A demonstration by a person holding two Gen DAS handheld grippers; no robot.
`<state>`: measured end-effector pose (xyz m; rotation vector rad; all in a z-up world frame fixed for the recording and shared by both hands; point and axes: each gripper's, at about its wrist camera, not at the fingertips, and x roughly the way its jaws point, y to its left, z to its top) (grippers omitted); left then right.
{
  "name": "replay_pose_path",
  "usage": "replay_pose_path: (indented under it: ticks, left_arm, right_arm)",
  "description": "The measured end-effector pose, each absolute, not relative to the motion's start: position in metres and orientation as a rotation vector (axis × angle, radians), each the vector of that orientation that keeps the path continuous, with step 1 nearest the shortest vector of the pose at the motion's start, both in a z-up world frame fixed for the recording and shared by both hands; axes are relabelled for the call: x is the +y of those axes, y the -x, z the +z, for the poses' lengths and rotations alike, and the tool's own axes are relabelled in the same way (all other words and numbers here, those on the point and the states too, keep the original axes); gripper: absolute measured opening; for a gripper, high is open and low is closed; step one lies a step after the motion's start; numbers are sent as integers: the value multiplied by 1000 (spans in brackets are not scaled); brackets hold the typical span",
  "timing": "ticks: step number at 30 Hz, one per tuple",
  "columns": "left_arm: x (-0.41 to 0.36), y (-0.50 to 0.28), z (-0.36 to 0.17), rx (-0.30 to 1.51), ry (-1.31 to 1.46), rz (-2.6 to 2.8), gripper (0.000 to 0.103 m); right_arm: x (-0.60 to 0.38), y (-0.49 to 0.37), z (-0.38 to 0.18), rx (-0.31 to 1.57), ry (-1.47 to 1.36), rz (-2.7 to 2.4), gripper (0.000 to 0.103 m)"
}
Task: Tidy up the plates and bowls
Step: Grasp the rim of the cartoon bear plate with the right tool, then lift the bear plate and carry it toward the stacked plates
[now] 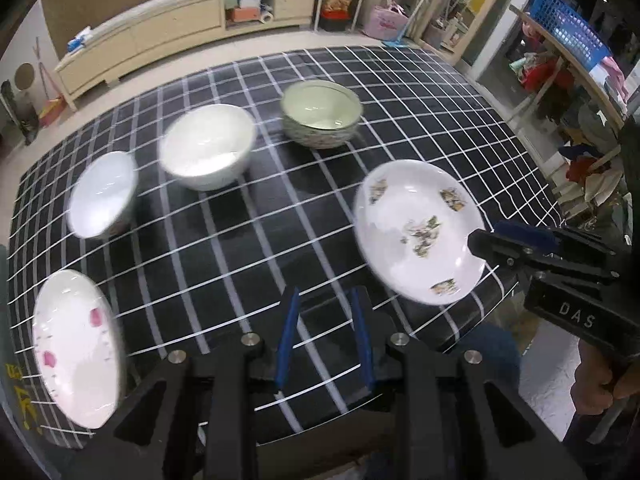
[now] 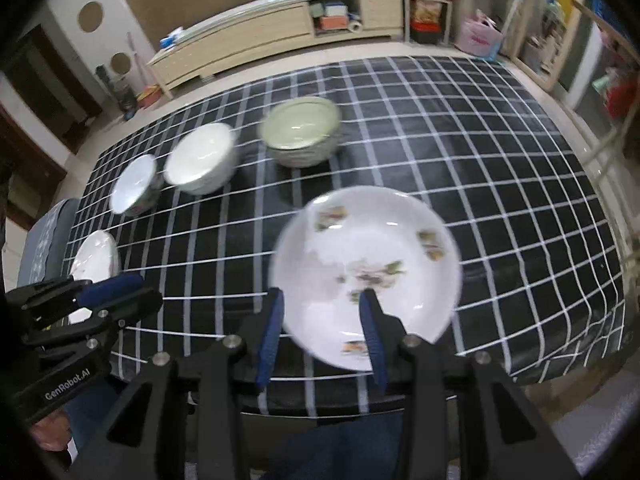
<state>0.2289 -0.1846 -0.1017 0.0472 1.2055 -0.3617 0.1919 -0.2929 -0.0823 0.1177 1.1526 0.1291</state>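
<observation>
As seen from the left wrist, shows a table under a black tablecloth with a thin white grid, smooth and slightly glossy. Behind it at 11 o'clock, a long pale wooden cabinet against the wall; at 1 o'clock a pink bag; at 2 o'clock a blue plastic basket on a shelf. Across the far half of the cloth, three round glazed bowls well apart: a small white bowl at 9 o'clock, a larger white bowl at 10 o'clock, a green bowl with a patterned outside at 12 o'clock. At 8 o'clock, a white plate with pink marks, blurred. At 3 o'clock, a shallow floral plate near the table's edge. Left gripper released, blue pads apart over bare cloth, empty. Right gripper overlapping the floral plate's rim, held by a hand.

From the right wrist, shows the same tablecloth and cabinet at 12 o'clock. Floral plate at centre, flat on the cloth. Right gripper released, pads apart in front of the plate's near rim, clamping nothing. Green bowl at 12 o'clock, white bowl and small white bowl at 10 o'clock, pink-marked plate at 9 o'clock, partly behind the left gripper.
</observation>
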Motion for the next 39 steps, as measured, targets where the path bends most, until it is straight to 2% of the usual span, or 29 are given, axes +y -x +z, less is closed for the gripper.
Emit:
replay_pose_path:
  ticks: [12,25,27,29,31,35,39]
  left_arm:
    - [-229,-273,-152,1316,2,-342,25]
    - [-241,-302,-196,1386,37,-313,25]
    - [-243,-303,-198,1385,40,-325,20]
    - [-247,-303,-196,1381,31,-340,16]
    - [-250,-301,-196,1375,19,-345,12]
    - [-256,-295,-197,1355,11,-320,10]
    - [-242,-289,-198,1359,35,-317,10]
  right_arm:
    - [-372,-221,-127,1223,-214,41,44]
    - [-391,-251,-168,1294,-245,20,44]
    - [-391,-252,-171,1299,-218,11,36]
    - [-389,-251,-174,1306,-203,10,23]
    - [-387,-249,-173,1302,-172,-7,19]
    - [-376,-242,-171,1280,-68,-50,19]
    - [-371,-235,-170,1304,-90,-25,19]
